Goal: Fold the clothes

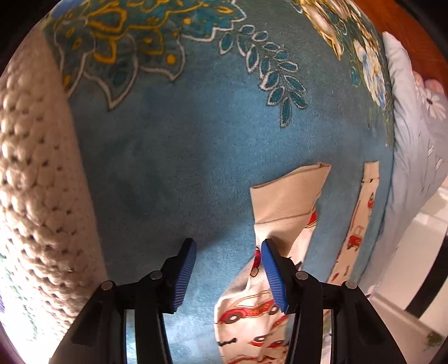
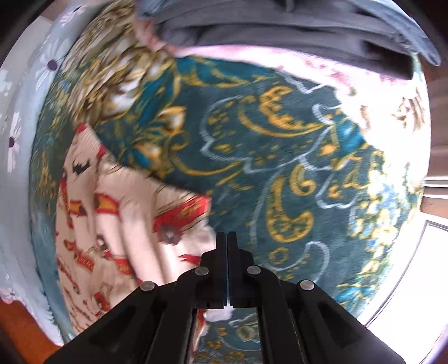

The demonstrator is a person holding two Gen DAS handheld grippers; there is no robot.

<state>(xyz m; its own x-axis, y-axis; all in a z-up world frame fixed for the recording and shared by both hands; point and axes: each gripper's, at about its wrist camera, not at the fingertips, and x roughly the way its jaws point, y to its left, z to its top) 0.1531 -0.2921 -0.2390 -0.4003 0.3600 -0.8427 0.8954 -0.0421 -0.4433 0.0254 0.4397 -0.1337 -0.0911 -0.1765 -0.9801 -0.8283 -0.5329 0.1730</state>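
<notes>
A cream garment printed with red cars (image 1: 252, 313) lies on a blue patterned blanket (image 1: 173, 156). In the left wrist view its plain cream cuff (image 1: 288, 193) points up and right. My left gripper (image 1: 228, 268) is open, its blue pads (image 1: 184, 277) standing just above the blanket at the garment's left edge. In the right wrist view the same garment (image 2: 112, 224) lies to the left, blurred. My right gripper (image 2: 226, 238) is shut on the garment's edge; a bit of white cloth (image 2: 218, 315) shows below the jaws.
A cream knitted item (image 1: 36, 196) lies at the left. A pale floral sheet (image 1: 414, 134) hangs over the bed's right side. Grey and blue folded clothes (image 2: 294, 30) and a pink cloth (image 2: 252, 56) sit at the far end. Wooden floor (image 1: 403, 22) lies beyond.
</notes>
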